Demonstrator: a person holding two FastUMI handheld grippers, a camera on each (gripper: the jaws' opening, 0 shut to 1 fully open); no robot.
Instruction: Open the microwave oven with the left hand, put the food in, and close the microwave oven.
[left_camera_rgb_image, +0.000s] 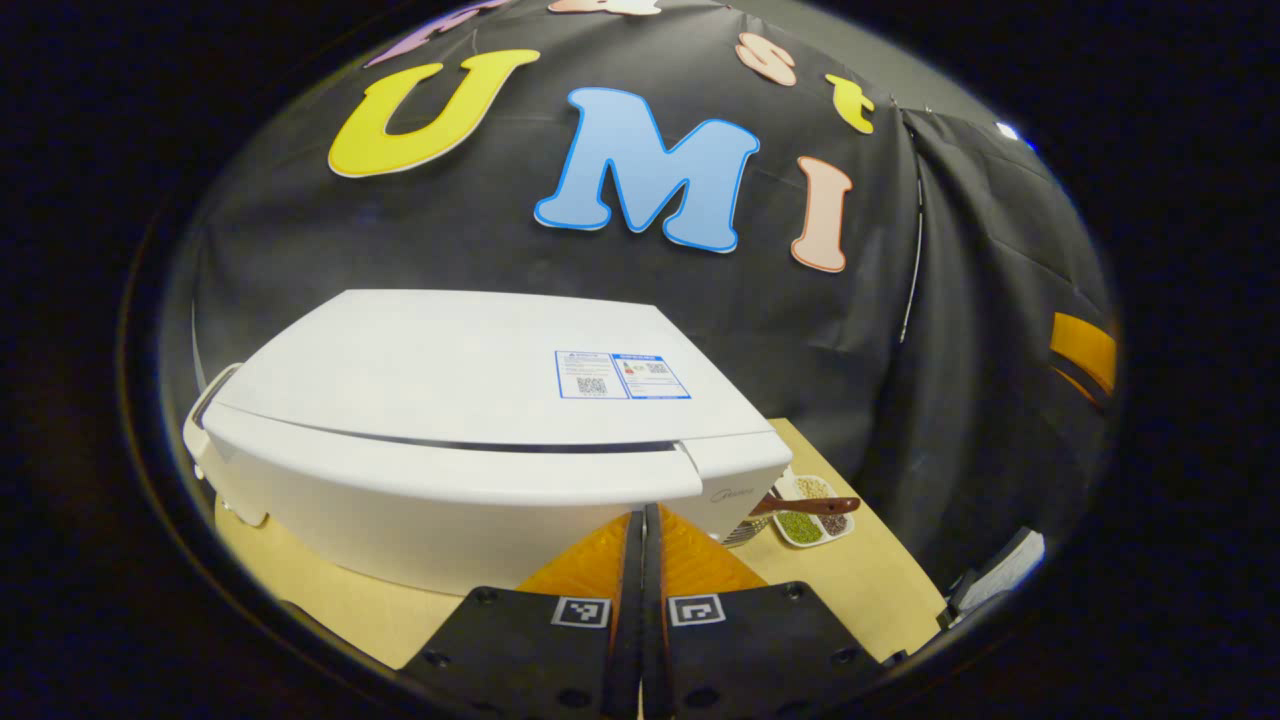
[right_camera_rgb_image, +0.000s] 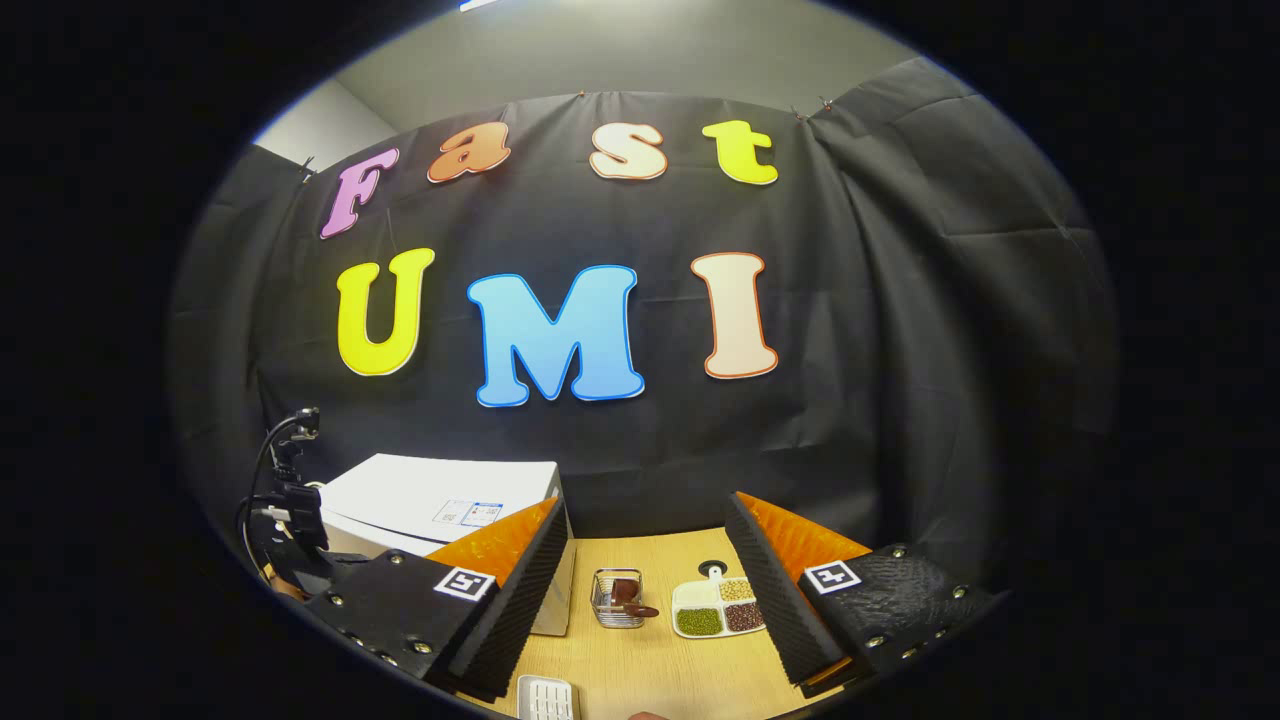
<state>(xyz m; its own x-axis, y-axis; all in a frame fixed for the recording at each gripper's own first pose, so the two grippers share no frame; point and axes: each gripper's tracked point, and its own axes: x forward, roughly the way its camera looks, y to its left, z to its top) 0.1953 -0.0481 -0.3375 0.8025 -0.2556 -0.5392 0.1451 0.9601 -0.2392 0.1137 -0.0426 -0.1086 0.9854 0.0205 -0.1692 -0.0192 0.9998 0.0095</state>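
The white microwave (left_camera_rgb_image: 450, 400) stands on the wooden table with its door closed, seen from above and in front. My left gripper (left_camera_rgb_image: 642, 525) is shut with nothing between its fingers, just in front of the oven's right front corner. To the oven's right lie a white divided dish of beans (left_camera_rgb_image: 815, 515) and a brown spoon (left_camera_rgb_image: 812, 505). In the right gripper view my right gripper (right_camera_rgb_image: 645, 510) stands open and empty above the table. Beyond it are the microwave (right_camera_rgb_image: 440, 500), a small clear container (right_camera_rgb_image: 618, 597) holding something brown, and the bean dish (right_camera_rgb_image: 715, 608).
The black cloth wall closes off the back and the right side. The wooden table (right_camera_rgb_image: 650, 660) runs toward me. A small white ribbed object (right_camera_rgb_image: 548, 697) lies at the near edge. The other gripper's black body and cable (right_camera_rgb_image: 288, 510) show left of the microwave.
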